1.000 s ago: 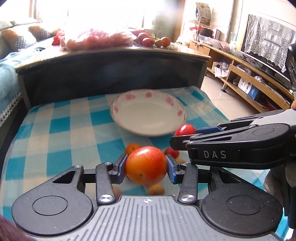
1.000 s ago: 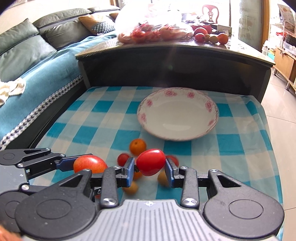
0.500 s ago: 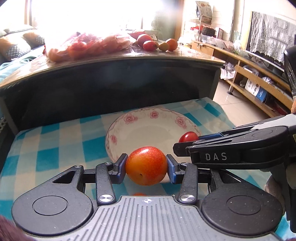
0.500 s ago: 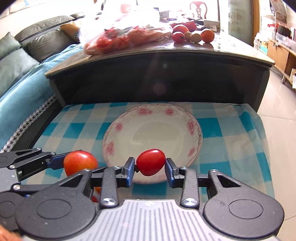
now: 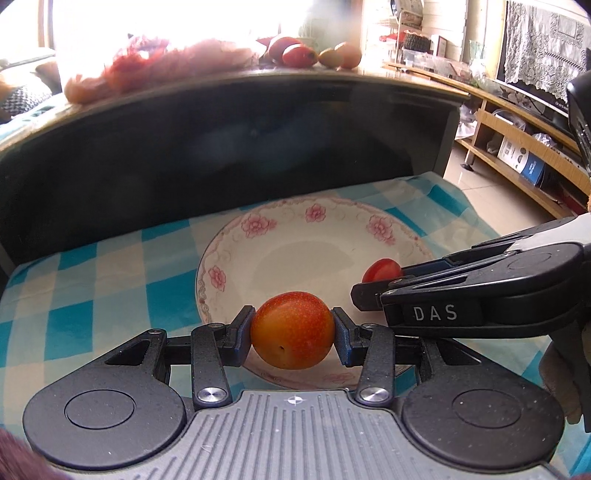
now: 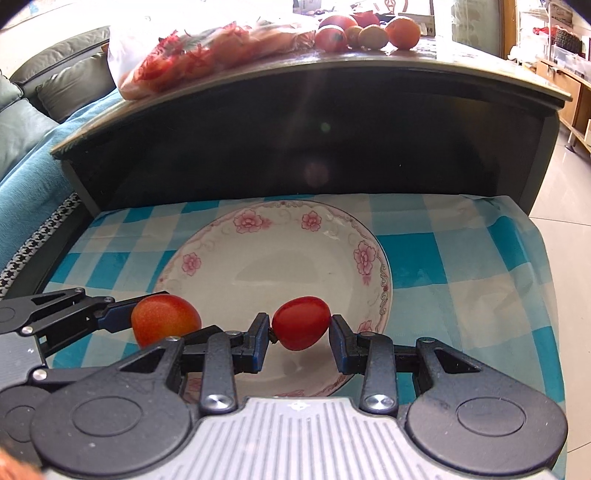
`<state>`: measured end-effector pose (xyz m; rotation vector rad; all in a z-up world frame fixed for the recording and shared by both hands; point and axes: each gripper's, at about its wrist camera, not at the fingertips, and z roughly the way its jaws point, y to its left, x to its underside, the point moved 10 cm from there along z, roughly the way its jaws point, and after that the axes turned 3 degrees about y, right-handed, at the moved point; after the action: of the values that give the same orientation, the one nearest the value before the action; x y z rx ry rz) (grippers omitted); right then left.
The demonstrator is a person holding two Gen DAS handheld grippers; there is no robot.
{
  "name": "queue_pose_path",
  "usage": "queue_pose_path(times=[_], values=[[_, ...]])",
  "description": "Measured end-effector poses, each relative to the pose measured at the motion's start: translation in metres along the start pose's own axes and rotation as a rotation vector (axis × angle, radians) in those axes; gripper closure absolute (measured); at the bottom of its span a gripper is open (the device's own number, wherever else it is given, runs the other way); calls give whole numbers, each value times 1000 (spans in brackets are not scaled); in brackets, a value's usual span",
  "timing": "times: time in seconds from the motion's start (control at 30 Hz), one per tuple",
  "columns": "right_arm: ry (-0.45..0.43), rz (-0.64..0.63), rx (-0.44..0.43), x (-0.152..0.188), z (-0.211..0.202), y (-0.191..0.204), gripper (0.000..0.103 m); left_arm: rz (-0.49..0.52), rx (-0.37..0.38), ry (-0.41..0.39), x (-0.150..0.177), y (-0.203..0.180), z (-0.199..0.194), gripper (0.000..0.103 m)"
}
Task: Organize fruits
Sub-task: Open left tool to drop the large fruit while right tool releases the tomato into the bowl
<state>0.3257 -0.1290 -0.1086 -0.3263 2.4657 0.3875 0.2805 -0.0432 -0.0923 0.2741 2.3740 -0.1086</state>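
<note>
My left gripper (image 5: 293,334) is shut on an orange-red plum (image 5: 292,339) and holds it over the near rim of the white plate with pink flowers (image 5: 258,254). My right gripper (image 6: 300,336) holds a red cherry tomato (image 6: 301,328) over the same plate (image 6: 258,266); a small gap shows beside its right pad. The plum (image 6: 164,325) and the left gripper show at the left of the right wrist view. The tomato (image 5: 382,269) and the right gripper show at the right of the left wrist view.
The plate lies on a blue-and-white checked cloth (image 6: 461,266). Behind it rises a dark table edge (image 6: 295,122) carrying a bag of red fruit (image 6: 207,51) and loose fruits (image 6: 369,33). A sofa (image 6: 33,110) stands left, tiled floor (image 6: 569,184) right.
Both grippers have moved forward with their fruits, from over the loose fruits on the cloth to over the plate. The loose fruits on the cloth are out of sight now.
</note>
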Motion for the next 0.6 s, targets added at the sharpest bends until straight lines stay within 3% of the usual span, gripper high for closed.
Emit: queue_pose_path(times=[0.6], values=[[-26, -20, 17, 0, -3, 1, 64, -9, -23, -30, -8, 9, -14, 49]])
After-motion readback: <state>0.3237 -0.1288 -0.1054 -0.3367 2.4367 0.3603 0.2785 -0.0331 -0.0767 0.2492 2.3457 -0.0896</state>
